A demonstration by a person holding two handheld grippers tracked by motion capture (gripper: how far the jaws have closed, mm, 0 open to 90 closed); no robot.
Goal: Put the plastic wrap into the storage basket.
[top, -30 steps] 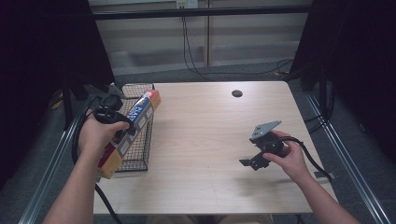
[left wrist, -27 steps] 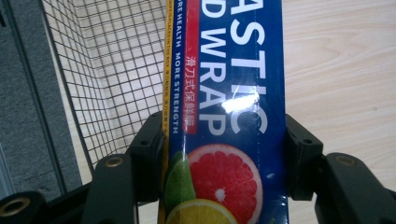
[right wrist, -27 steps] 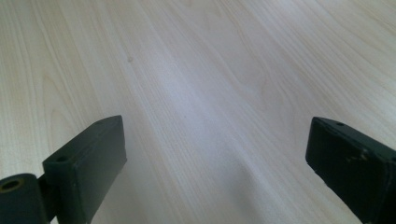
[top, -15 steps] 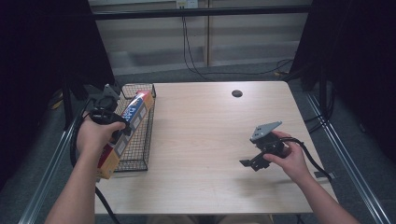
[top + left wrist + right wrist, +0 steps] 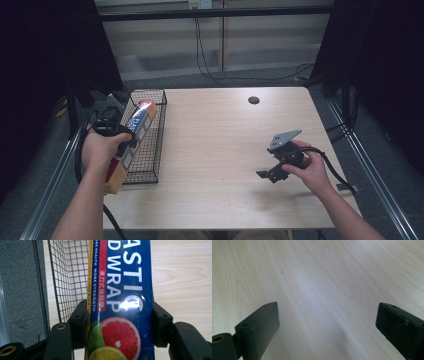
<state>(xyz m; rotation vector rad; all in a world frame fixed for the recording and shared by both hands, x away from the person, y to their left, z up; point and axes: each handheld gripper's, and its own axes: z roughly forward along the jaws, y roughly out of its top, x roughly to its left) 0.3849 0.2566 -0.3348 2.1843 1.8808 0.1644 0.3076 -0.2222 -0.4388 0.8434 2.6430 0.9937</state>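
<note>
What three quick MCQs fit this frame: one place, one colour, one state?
1. Where is the wire basket?
A. table's left edge
B. table centre
C. by the right hand

2. Main colour of the plastic wrap box?
A. green
B. blue
C. white

3. State of the right gripper?
A. shut on the box
B. shut on nothing
C. open, holding nothing

Key: 1 A, the high view shows it at the left edge. 2 B, blue face in the left gripper view, clamped by the left gripper. 3 C, jaws wide apart over bare table.
</note>
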